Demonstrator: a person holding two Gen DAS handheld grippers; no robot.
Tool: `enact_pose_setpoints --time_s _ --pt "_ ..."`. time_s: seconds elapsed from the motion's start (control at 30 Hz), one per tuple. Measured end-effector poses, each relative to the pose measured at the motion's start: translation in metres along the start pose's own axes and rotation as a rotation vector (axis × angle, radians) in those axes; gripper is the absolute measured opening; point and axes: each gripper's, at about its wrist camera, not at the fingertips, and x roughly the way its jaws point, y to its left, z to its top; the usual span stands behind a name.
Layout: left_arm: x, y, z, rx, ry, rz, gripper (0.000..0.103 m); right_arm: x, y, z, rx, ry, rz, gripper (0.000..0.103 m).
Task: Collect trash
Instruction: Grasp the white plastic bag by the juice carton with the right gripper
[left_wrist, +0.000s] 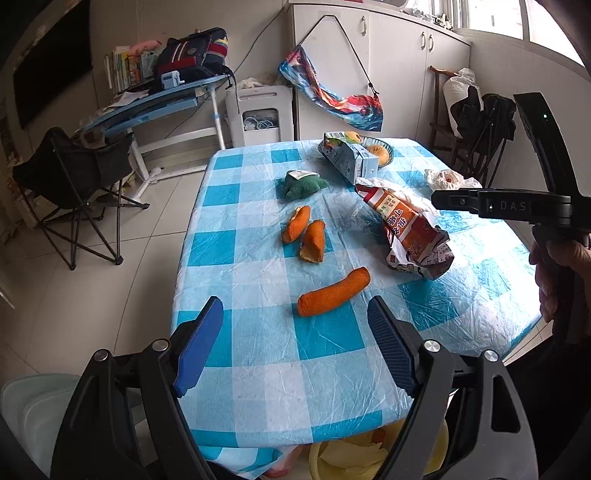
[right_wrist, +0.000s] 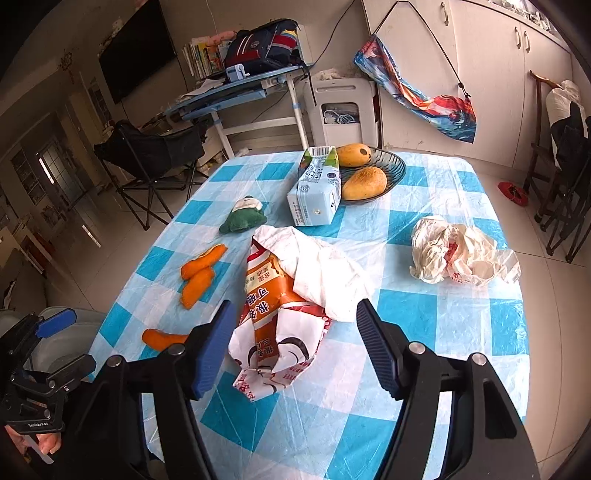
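Observation:
Trash lies on a blue-checked table (left_wrist: 258, 387). Three orange peels lie there: a long one (left_wrist: 333, 292) just beyond my open, empty left gripper (left_wrist: 295, 314), and two curled ones (left_wrist: 304, 234) farther off. An orange-and-white snack wrapper (right_wrist: 284, 314) lies between the fingers of my open right gripper (right_wrist: 295, 317), which hovers above it. A crumpled white plastic bag (right_wrist: 461, 254) lies to the right. A milk carton (right_wrist: 317, 188) lies on its side at the back. The right gripper also shows in the left wrist view (left_wrist: 439, 199).
A green plush toy (right_wrist: 245, 218) lies left of the carton. A dark bowl (right_wrist: 391, 166) with two mangoes stands at the back. A yellow bin (left_wrist: 369, 458) shows under the table's near edge. A folding chair (left_wrist: 74, 177), a desk and cabinets stand around.

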Motion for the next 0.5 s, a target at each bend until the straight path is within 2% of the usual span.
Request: enact_pose_setpoints --time_s 0.13,0.27,0.37,0.5 --pt "0.030 -0.017 0.005 0.062 0.052 0.010 0.077 0.019 -0.013 0.008 0.038 0.028 0.025 0.064" --pt "0.032 -0.032 0.002 0.100 0.049 0.017 0.077 0.043 -0.015 0.015 -0.003 0.080 0.026 0.063" --pt "0.025 -0.038 -0.002 0.112 0.031 0.014 0.077 0.062 -0.020 0.014 0.025 0.131 0.075 0.050" --pt "0.020 -0.028 -0.005 0.070 0.036 0.023 0.077 0.061 -0.018 0.018 0.038 0.113 0.108 0.042"
